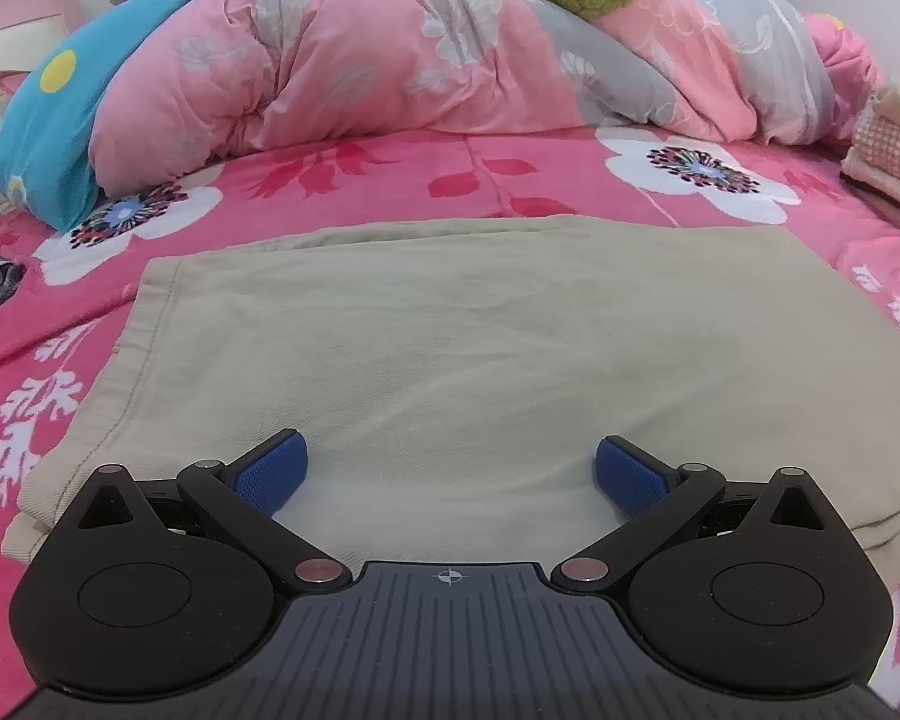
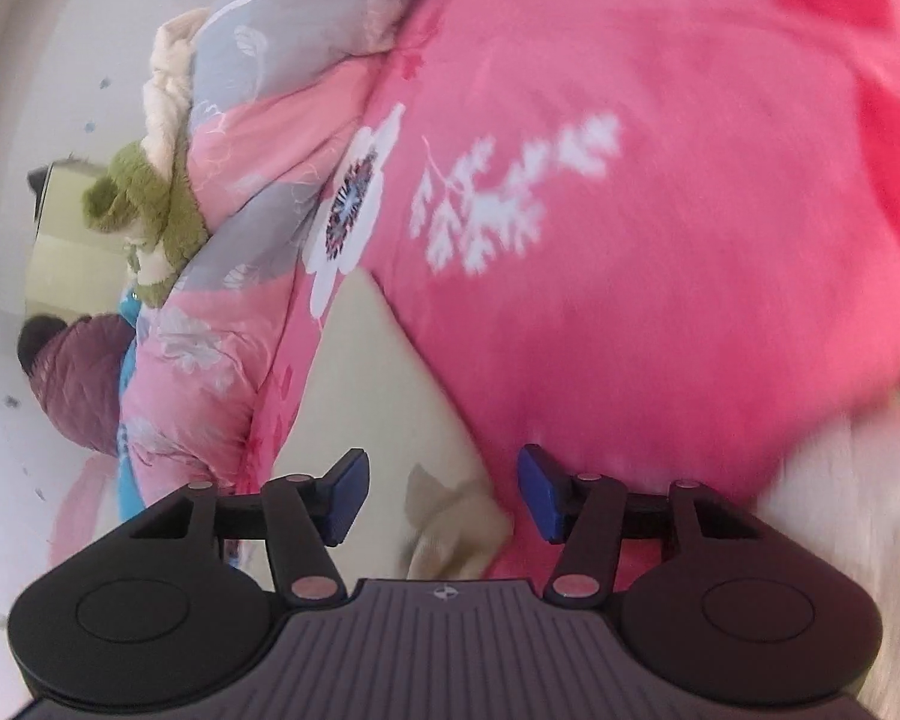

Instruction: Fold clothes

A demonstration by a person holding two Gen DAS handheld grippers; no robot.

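Lying flat: one beige garment [image 1: 450, 336], two grippers spread.

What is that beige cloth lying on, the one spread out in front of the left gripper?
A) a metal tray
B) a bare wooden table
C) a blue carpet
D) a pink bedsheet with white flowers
D: the beige cloth lies flat on a pink bedsheet printed with white flowers, with the open left gripper hovering over its near edge.
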